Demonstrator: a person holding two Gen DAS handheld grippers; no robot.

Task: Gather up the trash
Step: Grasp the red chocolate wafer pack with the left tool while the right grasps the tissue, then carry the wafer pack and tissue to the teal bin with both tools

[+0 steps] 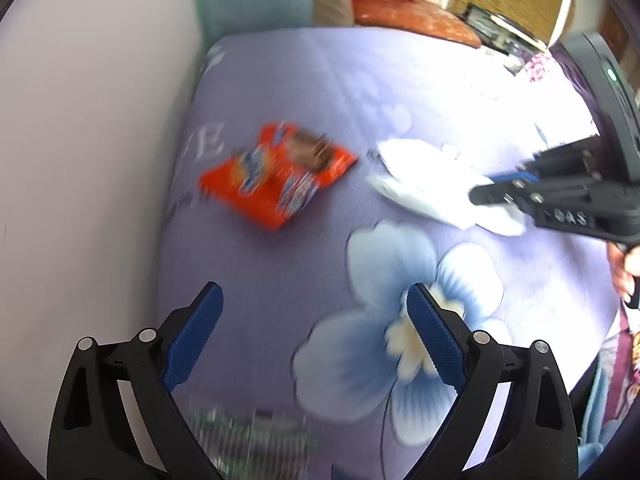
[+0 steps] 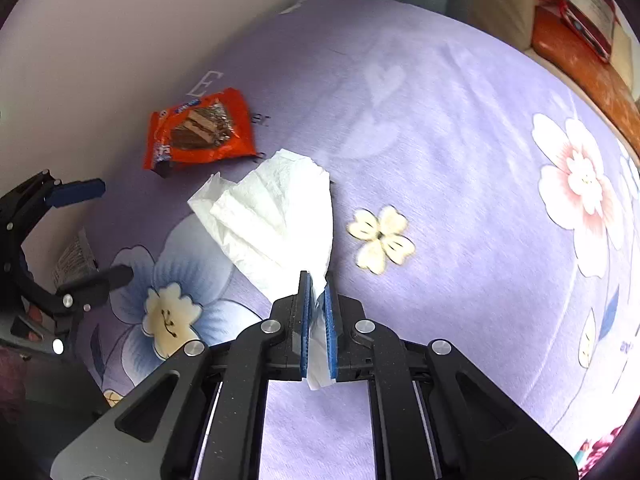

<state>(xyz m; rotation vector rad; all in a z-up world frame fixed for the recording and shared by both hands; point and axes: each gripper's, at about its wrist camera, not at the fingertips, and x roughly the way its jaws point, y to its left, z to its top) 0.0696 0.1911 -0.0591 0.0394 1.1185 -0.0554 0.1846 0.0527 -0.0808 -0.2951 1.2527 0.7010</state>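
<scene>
Right gripper [image 2: 316, 292] is clamping its blue pads on the near corner of a crumpled white tissue [image 2: 276, 208]; the paper is pinched between the jaws and a tail of it is sticking out behind them, while the rest is fanning forward and left over the lilac floral bedsheet [image 2: 460, 128]. Ahead and to the left of those jaws, just past the tissue's far edge but not touching it, an orange snack wrapper [image 2: 200, 132] with a chocolate wafer picture is lying flat on the sheet. Nothing is sitting between the clamped jaws and the wrapper except the tissue itself. Left gripper [image 1: 316, 308] is hanging released, jaws spread wide with nothing between them, over a large blue printed flower [image 1: 392, 320]. Straight ahead of its jaws the wrapper is lying with open sheet between. Ahead and right of them the tissue is showing, with the right gripper reaching in over it. A pale wall [image 1: 88, 140] is running close along the left. Something green and blurred is showing below the left jaws; I cannot tell what it is.
</scene>
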